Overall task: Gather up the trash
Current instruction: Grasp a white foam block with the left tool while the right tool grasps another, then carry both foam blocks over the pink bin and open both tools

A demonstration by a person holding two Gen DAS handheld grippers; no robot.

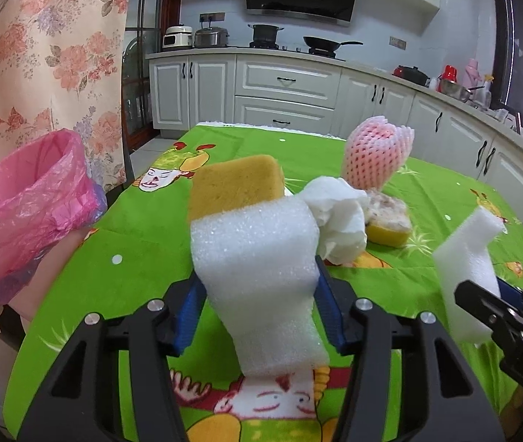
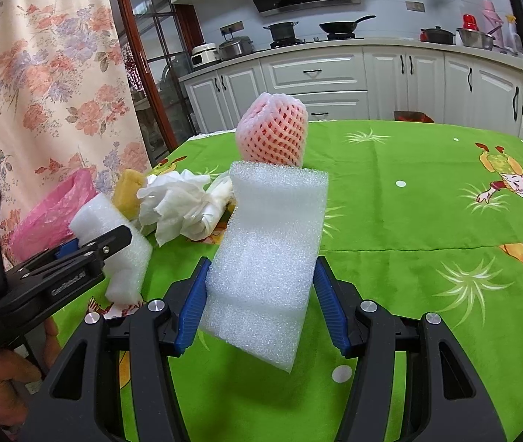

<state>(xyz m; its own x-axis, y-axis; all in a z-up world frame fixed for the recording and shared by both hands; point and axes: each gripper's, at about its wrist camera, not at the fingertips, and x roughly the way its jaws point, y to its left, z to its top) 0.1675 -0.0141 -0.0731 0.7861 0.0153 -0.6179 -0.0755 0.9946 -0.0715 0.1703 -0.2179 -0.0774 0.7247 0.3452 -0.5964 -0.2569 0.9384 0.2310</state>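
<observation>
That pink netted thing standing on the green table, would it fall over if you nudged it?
Probably yes. The pink foam net sleeve stands upright and taller than its base, so it looks apt to tip. Its open mesh suggests it is very light and squashy, likely denting rather than resisting. Whether anything is inside it I cannot tell.

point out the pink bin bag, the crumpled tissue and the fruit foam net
pink bin bag (image 1: pixel 29 206), left wrist view, on its crinkled front wall
crumpled tissue (image 1: pixel 338 213), left wrist view, on its middle fold
fruit foam net (image 2: pixel 274 134), right wrist view, on its mesh side
</observation>
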